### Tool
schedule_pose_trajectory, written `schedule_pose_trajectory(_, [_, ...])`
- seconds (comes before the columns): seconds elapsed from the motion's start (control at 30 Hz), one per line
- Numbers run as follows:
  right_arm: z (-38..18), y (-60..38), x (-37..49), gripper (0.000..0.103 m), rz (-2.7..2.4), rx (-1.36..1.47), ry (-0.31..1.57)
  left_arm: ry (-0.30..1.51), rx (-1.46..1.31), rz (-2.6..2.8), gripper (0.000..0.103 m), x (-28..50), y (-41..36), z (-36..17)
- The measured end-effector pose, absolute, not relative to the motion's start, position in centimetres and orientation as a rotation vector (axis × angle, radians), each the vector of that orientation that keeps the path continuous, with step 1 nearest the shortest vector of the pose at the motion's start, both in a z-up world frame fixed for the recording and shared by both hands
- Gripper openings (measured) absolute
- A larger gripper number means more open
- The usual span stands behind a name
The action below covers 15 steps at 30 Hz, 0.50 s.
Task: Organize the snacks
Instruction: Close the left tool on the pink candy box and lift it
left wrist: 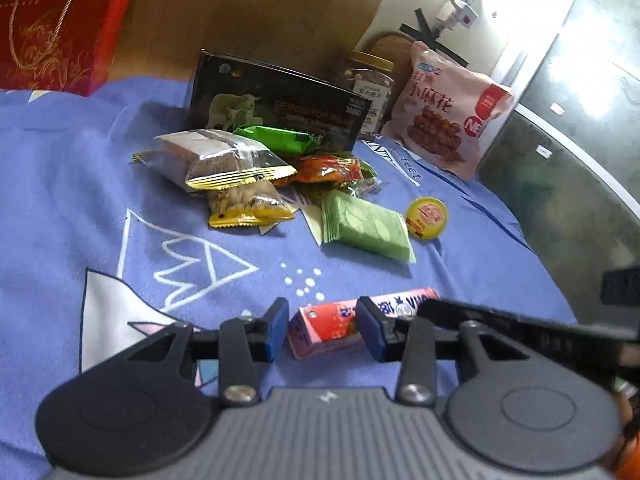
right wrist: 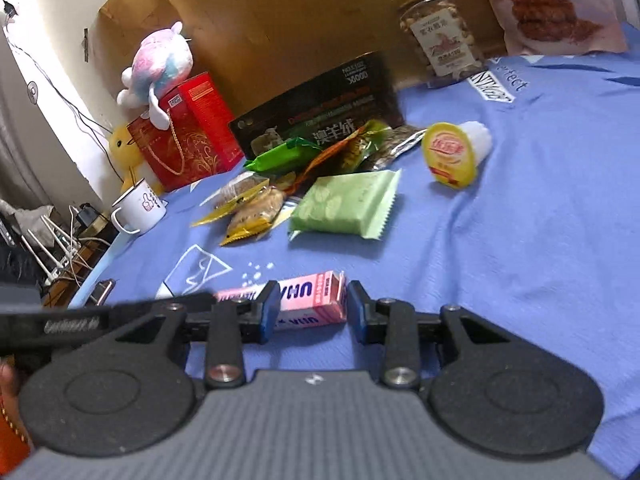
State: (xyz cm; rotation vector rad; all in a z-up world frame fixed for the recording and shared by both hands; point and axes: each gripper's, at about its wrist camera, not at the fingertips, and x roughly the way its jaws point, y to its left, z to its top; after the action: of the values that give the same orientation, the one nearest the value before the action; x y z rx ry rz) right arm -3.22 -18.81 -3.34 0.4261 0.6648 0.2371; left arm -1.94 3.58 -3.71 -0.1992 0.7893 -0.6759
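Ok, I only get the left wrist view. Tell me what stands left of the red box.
Observer: A white mug, at the edge of the cloth, just in front of the red box.
Operator: Now say what sits on that box.
Observer: A pink-and-blue plush; a yellow plush stands beside the box.
Operator: Check the jelly cup.
Observer: It lies on its side, its yellow lid towards the camera and its clear tub behind.
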Motion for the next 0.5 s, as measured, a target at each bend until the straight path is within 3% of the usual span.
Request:
schedule_pose_trajectory(0.07, [-2.8,-18.6,-3.6,0.046,0.252,0.372,0.647,0.773,-0.233,-0.678,0.043,-2.4,4.5,-3.1])
schedule_pose_trajectory(0.1, [-2.4,-18.7,-4.0,0.056,0.265,0.34,0.628,0.753,-0.246,-0.673,0.048,-2.7,5.4,-2.6])
schedule_pose_trajectory(0.2, [-1.7,-18.0,-5.1,0.069,0.288,0.202,0.569,0.732,-0.254,-0.615,0.049,-3.1,7.6,-1.9])
schedule_pose_trajectory(0.5, [-3.5,-17.1,-2.2,0.068,0.296,0.085,0.652,0.791,-0.217,-0.639,0.048,-1.8,5.6,-2.6])
